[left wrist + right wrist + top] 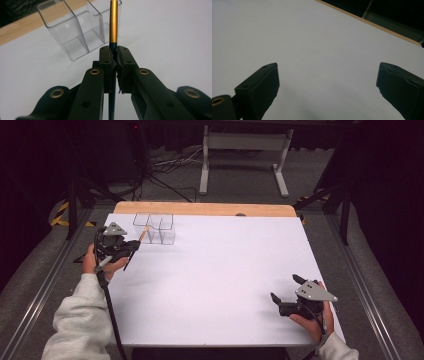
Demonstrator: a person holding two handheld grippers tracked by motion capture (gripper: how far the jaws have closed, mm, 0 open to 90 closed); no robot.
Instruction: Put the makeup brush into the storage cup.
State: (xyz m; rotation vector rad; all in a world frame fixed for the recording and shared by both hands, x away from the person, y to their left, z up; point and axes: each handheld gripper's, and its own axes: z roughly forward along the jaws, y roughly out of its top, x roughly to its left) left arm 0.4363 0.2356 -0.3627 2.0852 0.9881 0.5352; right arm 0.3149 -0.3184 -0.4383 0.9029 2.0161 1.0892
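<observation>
Table inventory: item counts
One clear plastic organizer (154, 227) with several compartments; one gold-banded brush (113, 23); two handheld grippers, left gripper (134, 245) and right gripper (285, 289); one table (220, 280).

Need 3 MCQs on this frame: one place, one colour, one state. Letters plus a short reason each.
1. Where is the clear organizer?
A. far left of the table
B. near right corner
C. table centre

2. What colour is the upper part of the pen in the left gripper view?
A. red
B. gold
C. white

3. How is the right gripper?
A. shut on the pen
B. shut, nothing in it
C. open, nothing in it

Key:
1 A, it stands at the far left edge in the high view.
2 B, a gold barrel rises above the left gripper.
3 C, its fingers stand wide apart over bare table.
</observation>
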